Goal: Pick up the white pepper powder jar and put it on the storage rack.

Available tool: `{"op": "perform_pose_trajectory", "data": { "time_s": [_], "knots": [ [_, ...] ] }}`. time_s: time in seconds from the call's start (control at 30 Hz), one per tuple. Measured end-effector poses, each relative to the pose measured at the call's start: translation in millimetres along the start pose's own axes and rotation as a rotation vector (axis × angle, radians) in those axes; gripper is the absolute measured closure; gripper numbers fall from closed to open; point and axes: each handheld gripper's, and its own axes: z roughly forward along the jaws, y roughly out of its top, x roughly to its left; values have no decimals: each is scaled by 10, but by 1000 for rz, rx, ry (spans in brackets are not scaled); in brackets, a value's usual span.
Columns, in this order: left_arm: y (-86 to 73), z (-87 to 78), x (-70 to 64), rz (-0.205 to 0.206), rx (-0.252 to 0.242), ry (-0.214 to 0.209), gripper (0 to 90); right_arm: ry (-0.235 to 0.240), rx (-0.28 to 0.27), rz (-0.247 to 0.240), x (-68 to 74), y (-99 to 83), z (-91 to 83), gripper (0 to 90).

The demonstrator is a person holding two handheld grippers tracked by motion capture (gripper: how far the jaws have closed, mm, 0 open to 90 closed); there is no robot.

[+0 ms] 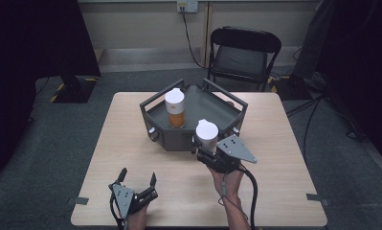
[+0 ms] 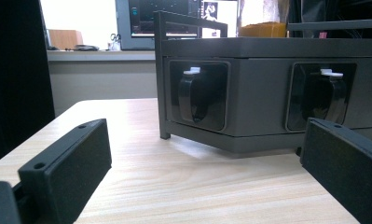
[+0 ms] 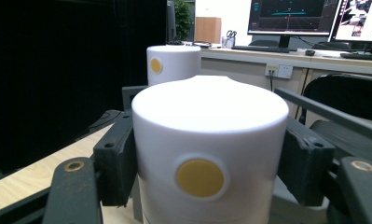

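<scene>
Jaws of right gripper point(image 1: 201, 143) clamp upright bottle point(image 1: 207, 135).

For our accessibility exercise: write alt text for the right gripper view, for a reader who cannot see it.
A white bottle cap with a round yellow dot sits clamped between the right gripper's two black fingers. Behind it stands a second white-capped bottle, with computer monitors on a desk in the background.
</scene>
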Motion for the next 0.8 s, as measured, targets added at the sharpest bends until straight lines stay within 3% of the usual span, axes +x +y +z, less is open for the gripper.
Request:
{"op": "perform_pose_trajectory", "data": {
  "time_s": [0.37, 0.8],
  "knots": [
    [-1, 0, 0, -1, 0, 0, 11, -23, -1, 19, -95, 121, 136, 301],
    [2, 1, -7, 0, 1, 4, 12, -54, 0, 27, -170, 328, 444, 301]
  ]
}}
